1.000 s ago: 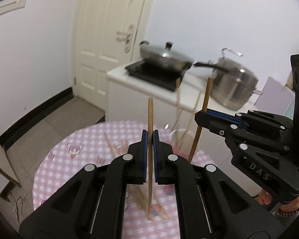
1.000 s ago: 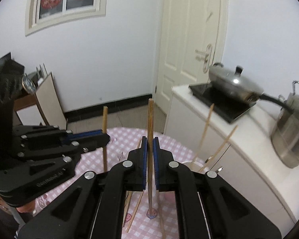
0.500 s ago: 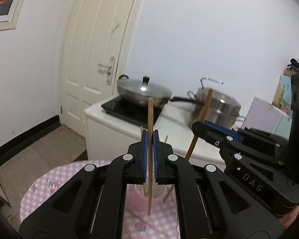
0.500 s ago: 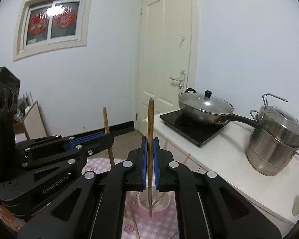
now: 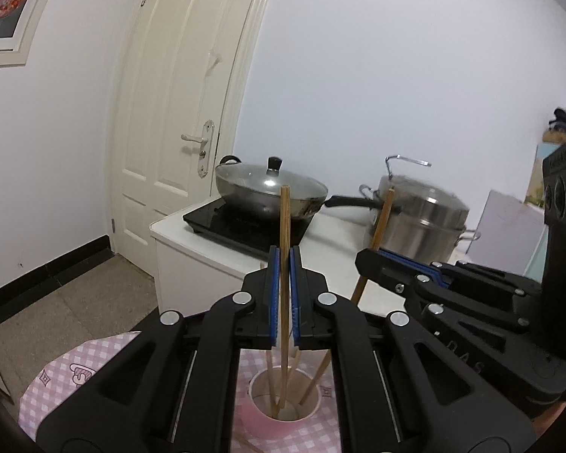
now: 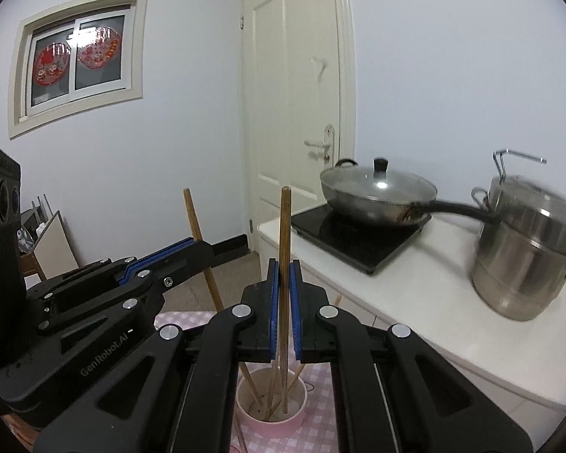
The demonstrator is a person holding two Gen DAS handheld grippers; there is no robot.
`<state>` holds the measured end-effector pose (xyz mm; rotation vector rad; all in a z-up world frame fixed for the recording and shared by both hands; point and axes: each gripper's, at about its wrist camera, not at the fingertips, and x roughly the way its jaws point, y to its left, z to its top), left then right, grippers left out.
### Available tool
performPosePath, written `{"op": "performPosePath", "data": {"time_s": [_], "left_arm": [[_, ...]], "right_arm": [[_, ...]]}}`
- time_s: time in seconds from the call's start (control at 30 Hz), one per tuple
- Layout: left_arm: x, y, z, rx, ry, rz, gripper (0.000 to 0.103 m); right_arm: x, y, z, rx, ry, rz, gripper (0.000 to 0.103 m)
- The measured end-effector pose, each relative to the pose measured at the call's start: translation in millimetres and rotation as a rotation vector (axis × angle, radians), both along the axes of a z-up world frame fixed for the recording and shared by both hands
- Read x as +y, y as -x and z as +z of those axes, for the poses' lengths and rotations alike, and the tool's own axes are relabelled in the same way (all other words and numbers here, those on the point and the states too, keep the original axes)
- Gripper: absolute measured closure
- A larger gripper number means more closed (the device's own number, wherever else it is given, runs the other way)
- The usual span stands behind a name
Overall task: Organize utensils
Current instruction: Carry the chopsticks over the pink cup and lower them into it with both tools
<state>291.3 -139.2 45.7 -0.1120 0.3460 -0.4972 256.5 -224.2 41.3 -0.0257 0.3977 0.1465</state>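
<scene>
My left gripper is shut on a wooden chopstick held upright, its lower end inside the pink cup on the checked table. My right gripper is shut on another wooden chopstick, also upright, with its lower end in the same cup. In the left wrist view the right gripper comes in from the right with its chopstick tilted. In the right wrist view the left gripper comes in from the left with its chopstick. Several more chopsticks lean in the cup.
A white counter stands behind the table with an induction hob, a lidded wok and a steel steamer pot. The pink checked tablecloth covers the round table. A door is at the back.
Both grippers tilted up and moved over the cup. The two held chopsticks went from above the loose chopsticks on the table to standing with their lower ends inside the cup.
</scene>
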Motion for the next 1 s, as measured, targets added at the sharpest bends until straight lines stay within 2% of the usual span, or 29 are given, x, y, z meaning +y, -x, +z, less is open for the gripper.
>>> {"op": "performPosePath", "data": {"time_s": [0.47, 1.0], "left_arm": [[-0.5, -12.6, -51.7, 0.075, -0.064, 0.005, 0.098], [-3.0, -4.2, -73.5, 0.123, -0.102, -0.043, 0.097]], "right_arm": [[-11.1, 3.5, -30.8, 0.056, -0.026, -0.021, 0.099], [-10.8, 8.9, -55.4, 0.108, -0.026, -0.023, 0.098]]}}
